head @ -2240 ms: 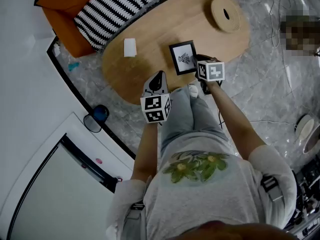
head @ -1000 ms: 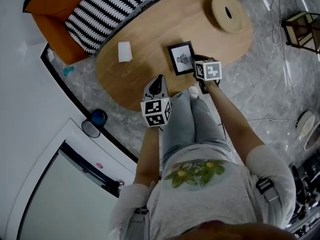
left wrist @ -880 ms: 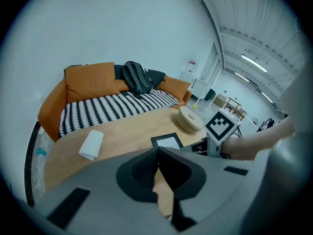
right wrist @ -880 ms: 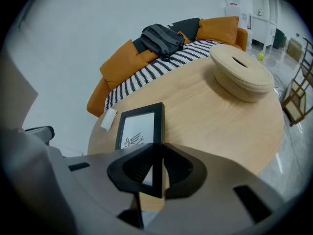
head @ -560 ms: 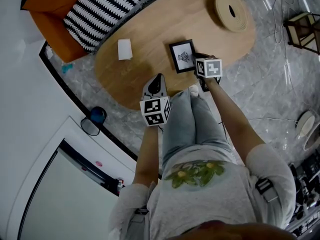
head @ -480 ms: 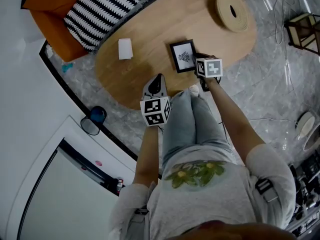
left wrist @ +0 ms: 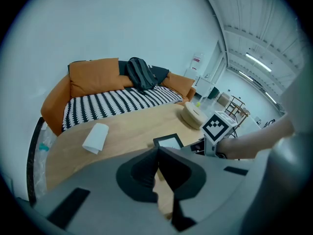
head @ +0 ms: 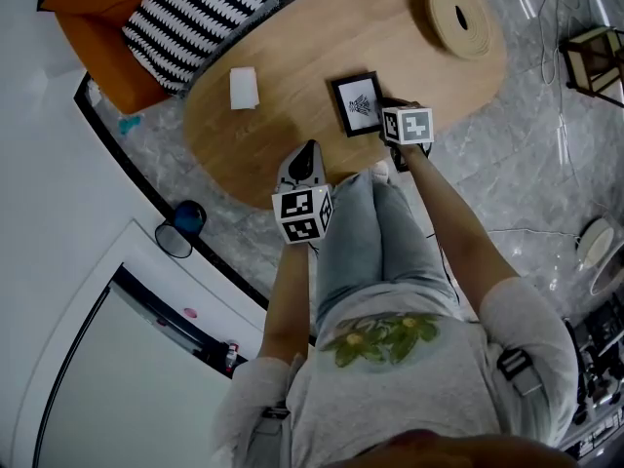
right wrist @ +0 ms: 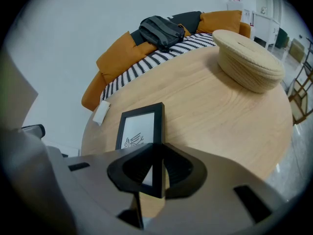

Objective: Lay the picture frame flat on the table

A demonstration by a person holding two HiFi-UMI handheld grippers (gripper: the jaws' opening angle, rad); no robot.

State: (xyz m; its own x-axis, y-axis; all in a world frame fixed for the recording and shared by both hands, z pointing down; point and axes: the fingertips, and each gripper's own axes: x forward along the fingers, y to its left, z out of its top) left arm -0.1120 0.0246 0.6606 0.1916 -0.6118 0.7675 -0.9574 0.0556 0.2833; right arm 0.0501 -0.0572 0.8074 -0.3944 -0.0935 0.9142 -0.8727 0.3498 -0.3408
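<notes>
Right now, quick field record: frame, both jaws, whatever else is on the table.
picture frame: face up on the wooden table, looks flat or nearly so
right gripper: jaws shut on one side edge of the frame
left gripper: jaws together, nothing between them, by the table's near edge
also on table: white folded cloth, round woven basket
task state: frame not yet released
</notes>
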